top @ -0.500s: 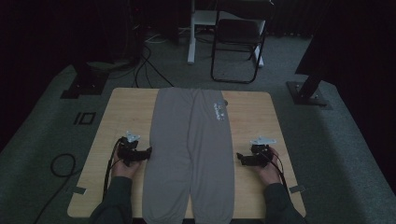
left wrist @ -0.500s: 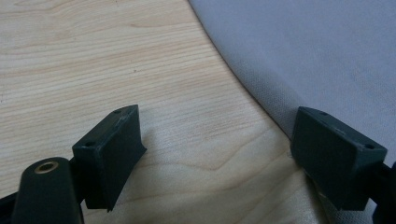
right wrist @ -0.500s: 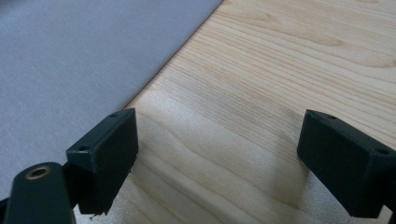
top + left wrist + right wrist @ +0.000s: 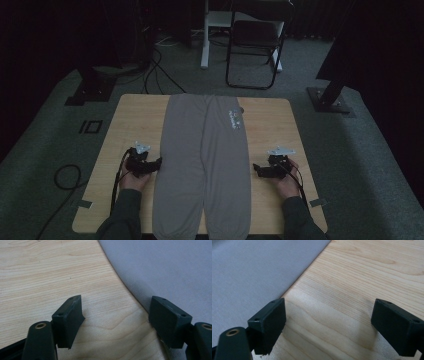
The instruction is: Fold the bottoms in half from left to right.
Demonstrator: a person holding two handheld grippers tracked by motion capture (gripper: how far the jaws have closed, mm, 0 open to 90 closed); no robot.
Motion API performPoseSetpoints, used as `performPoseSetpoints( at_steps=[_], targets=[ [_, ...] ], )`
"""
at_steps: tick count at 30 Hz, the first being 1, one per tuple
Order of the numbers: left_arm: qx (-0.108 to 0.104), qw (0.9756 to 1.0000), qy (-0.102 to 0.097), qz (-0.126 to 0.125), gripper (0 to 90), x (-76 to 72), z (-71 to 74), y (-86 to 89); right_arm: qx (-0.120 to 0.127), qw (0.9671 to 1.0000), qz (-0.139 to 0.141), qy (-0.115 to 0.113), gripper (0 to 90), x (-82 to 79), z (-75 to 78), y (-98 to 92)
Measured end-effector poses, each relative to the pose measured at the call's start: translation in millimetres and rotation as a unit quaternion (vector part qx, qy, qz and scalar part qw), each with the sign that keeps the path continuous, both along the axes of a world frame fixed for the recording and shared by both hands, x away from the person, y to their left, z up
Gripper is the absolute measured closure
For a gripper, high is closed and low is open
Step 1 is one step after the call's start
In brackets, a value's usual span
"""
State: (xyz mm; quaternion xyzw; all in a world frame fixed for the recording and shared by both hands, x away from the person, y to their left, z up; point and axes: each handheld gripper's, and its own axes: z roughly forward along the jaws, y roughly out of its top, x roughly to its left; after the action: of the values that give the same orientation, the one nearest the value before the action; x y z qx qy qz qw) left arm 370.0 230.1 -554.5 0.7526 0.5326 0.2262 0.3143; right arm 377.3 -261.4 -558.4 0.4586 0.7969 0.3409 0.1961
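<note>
Dim and murky from the high view, far corners sunk in black, surface [image 4: 135,130] palest. Bright and even in both gripper views, wood grain crisp, soft shadows under the near black pads, slight blur at the bottom edges.

Overhead view; two close table-level views

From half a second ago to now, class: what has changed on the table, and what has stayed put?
Nothing visibly changed. The grey sweatpants lie flat down the middle of the wooden table. The left gripper sits at their left edge and the right gripper at their right edge, both with jaws open on nothing.
</note>
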Motion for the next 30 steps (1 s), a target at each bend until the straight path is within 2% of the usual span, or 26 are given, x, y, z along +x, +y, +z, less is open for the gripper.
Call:
performPoseSetpoints(
  at_steps=[2, 4, 5, 7, 8, 9, 10, 11, 12, 15, 17, 20, 22, 23, 24, 27, 30],
  targets=[
    [0.003, 1.0000, 0.005, -0.008, 27.7, -0.8, 0.9, 0.6, 0.000, 1.0000, -0.003, 0.000, 13.0, -0.1, 0.0, 0.5],
    [0.005, 0.9999, 0.013, -0.005, 28.7, -2.1, 3.0, -0.1, 0.001, 1.0000, -0.003, 0.000, 13.1, -0.1, 0.0, 0.5],
    [0.002, 0.9999, 0.014, -0.001, 33.2, -3.2, 4.0, -0.1, 0.001, 1.0000, -0.003, 0.000, 13.1, -0.1, 0.0, 0.5],
    [-0.017, 0.9997, 0.018, -0.002, 37.8, -5.3, 5.3, 0.9, 0.000, 1.0000, -0.004, 0.000, 13.2, -0.2, 0.0, 0.6],
    [-0.017, 0.9997, 0.018, -0.002, 38.2, -5.3, 5.3, 0.9, 0.000, 1.0000, -0.004, 0.000, 13.2, -0.2, 0.0, 0.6],
    [-0.053, 0.9985, 0.010, -0.013, 37.9, -11.5, 9.4, -1.3, 0.000, 1.0000, -0.005, 0.000, 13.3, -0.4, 0.0, 0.7],
    [-0.053, 0.9985, 0.010, -0.013, 37.7, -11.5, 9.4, -1.3, 0.000, 1.0000, -0.005, 0.000, 13.3, -0.4, 0.0, 0.7],
    [-0.067, 0.9974, 0.011, -0.023, 37.3, -15.1, 9.7, -6.0, 0.000, 1.0000, -0.005, 0.000, 13.2, -0.4, 0.0, 0.7],
    [-0.070, 0.9972, 0.012, -0.026, 37.1, -16.7, 9.2, -8.5, 0.000, 1.0000, -0.005, 0.000, 13.3, -0.4, 0.0, 0.7],
    [-0.063, 0.9975, 0.013, -0.031, 36.9, -19.9, 6.4, -16.0, 0.000, 1.0000, -0.005, 0.000, 13.3, -0.4, 0.0, 0.7],
    [-0.047, 0.9983, 0.018, -0.029, 36.9, -19.7, 3.3, -19.2, 0.000, 1.0000, -0.005, -0.001, 13.3, -0.4, 0.0, 0.8],
    [-0.030, 0.9993, 0.010, -0.021, 39.5, -20.8, 2.9, -22.1, 0.001, 1.0000, -0.007, -0.002, 14.8, -0.9, 0.1, 1.4],
    [-0.010, 0.9998, 0.002, -0.014, 47.1, -22.4, 2.5, -23.8, 0.002, 0.9999, -0.010, -0.003, 20.7, -2.2, 0.6, 2.6],
    [-0.009, 0.9999, 0.001, -0.014, 49.7, -22.8, 2.6, -24.0, 0.004, 0.9999, -0.011, -0.006, 25.5, -3.3, 1.4, 3.7],
    [-0.009, 0.9999, 0.003, -0.011, 51.8, -23.2, 3.3, -23.5, 0.005, 0.9999, -0.010, -0.005, 28.0, -4.3, 2.1, 5.3],
    [-0.018, 0.9998, 0.007, -0.007, 69.0, -23.4, 4.2, -18.1, 0.022, 0.9997, -0.002, -0.004, 30.9, -6.9, 3.7, 10.6],
    [-0.030, 0.9994, 0.013, -0.005, 80.8, -23.2, 4.5, -9.7, 0.018, 0.9997, 0.010, -0.013, 31.1, -10.7, 6.2, 18.8]
  ],
)
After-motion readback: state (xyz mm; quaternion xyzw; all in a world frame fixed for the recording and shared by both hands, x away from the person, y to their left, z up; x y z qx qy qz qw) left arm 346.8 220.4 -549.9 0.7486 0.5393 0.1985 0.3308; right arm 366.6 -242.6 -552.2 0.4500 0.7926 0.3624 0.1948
